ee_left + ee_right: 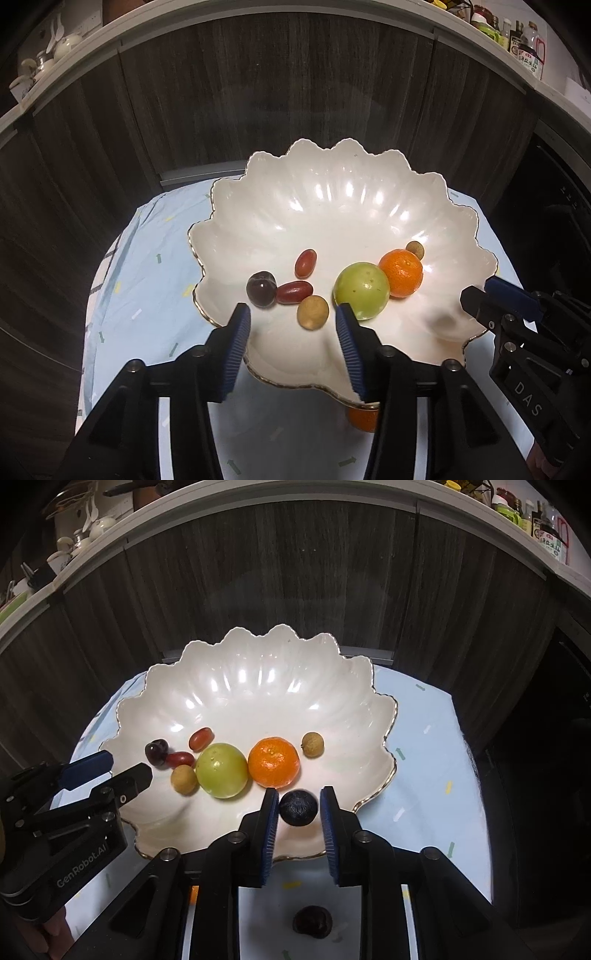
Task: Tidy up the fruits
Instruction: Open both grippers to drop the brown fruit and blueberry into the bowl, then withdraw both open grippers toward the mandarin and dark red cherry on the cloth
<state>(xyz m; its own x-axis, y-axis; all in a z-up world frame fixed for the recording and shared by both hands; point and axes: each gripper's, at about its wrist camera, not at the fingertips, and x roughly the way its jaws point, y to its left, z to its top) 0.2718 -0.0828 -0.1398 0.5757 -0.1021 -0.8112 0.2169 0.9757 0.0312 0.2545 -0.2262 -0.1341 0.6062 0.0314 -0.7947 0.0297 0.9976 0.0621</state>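
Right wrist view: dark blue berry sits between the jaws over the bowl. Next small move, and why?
Probably draw the right gripper back and up. Its jaws stand apart from the dark blue round berry, which looks already inside the white scalloped ceramic bowl. A dark brown fruit lies on the pale blue cloth, a likely next pick.

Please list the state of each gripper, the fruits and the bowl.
left gripper: open, empty.
right gripper: open, dark round fruit between its pads, apparently released.
bowl: upright, holding fruits.
green fruit: in bowl, beside orange.
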